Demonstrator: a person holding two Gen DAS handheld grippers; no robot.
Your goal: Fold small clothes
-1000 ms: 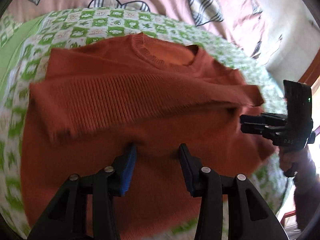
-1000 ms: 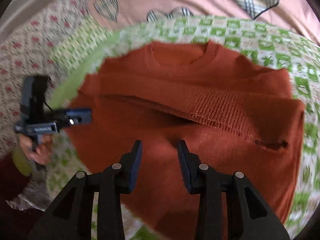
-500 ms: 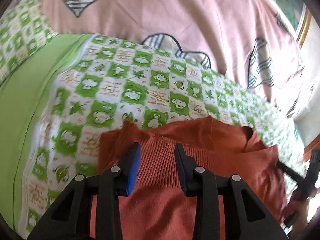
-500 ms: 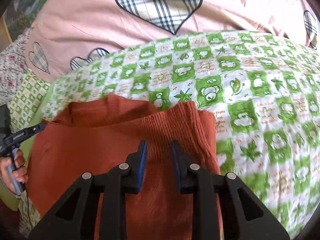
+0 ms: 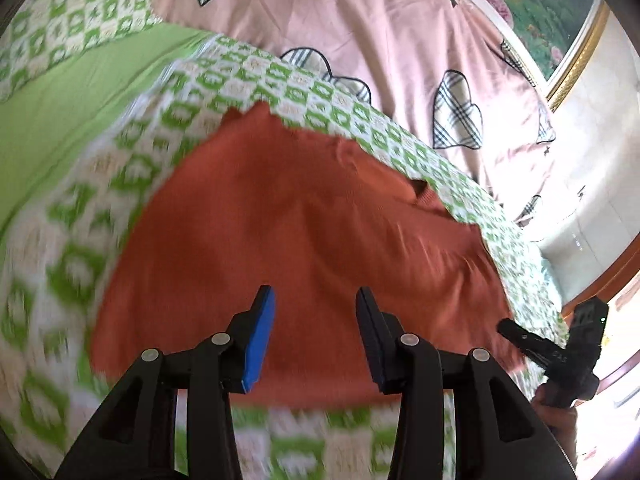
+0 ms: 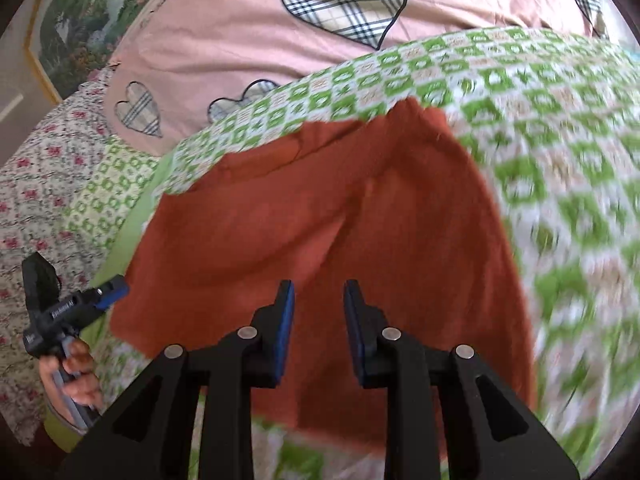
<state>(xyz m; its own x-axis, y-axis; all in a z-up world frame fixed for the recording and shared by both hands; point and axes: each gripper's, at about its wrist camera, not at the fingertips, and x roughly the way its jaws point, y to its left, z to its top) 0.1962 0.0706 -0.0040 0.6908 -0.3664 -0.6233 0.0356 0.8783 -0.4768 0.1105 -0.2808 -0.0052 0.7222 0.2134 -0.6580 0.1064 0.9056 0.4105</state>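
A rust-orange knit sweater (image 5: 304, 232) lies folded flat on the green-and-white checked bedspread (image 5: 80, 240); its smooth side faces up and the collar peeks out at the far edge. It also shows in the right wrist view (image 6: 360, 220). My left gripper (image 5: 314, 312) is open and empty above the sweater's near edge. My right gripper (image 6: 319, 300) is open and empty above the near right part. Each gripper shows in the other's view, the right one (image 5: 556, 352) at the sweater's right edge, the left one (image 6: 80, 304) at its left edge.
A pink quilt with plaid hearts (image 6: 320, 20) lies behind the bedspread. A plain green sheet (image 5: 60, 92) is at the left. A floral cloth (image 6: 36, 184) lies to the left in the right wrist view. A framed picture (image 5: 560, 8) hangs on the wall.
Both grippers carried the sweater's lower edge up to the collar, folding it in half. They have since opened and pulled back toward the near edge.
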